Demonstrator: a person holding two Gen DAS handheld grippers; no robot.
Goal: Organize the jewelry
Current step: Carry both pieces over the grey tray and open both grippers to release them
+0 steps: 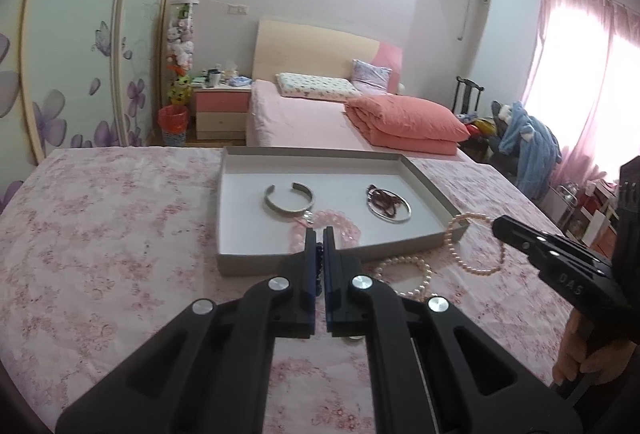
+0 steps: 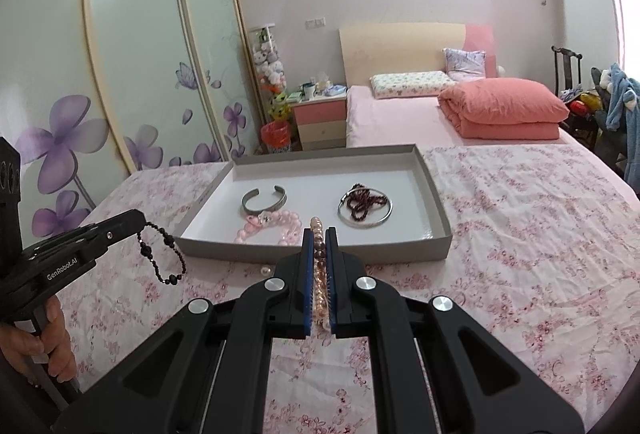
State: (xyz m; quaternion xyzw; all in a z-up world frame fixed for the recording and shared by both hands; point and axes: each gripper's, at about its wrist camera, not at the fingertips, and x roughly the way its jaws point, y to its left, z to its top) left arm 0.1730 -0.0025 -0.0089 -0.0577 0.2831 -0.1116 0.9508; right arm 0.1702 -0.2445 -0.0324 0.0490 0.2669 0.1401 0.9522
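Up close, the left gripper (image 2: pixel 140 222) pinches a black bead bracelet (image 2: pixel 162 254) that hangs in a loop, while the right gripper (image 2: pixel 319 230) clamps a pearl strand (image 1: pixel 460 246) running lengthwise between its pads, both near a grey tray (image 2: pixel 436 202) on the floral bedspread (image 2: pixel 520 234).

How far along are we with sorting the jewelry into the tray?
Done: the silver cuff, pink bead strand and silver bangle with dark red beads lie in the grey tray. In hand: the left hand-held gripper is shut on a black bead bracelet, the right hand-held gripper on a pearl strand, neither over the tray. Left: placing both.
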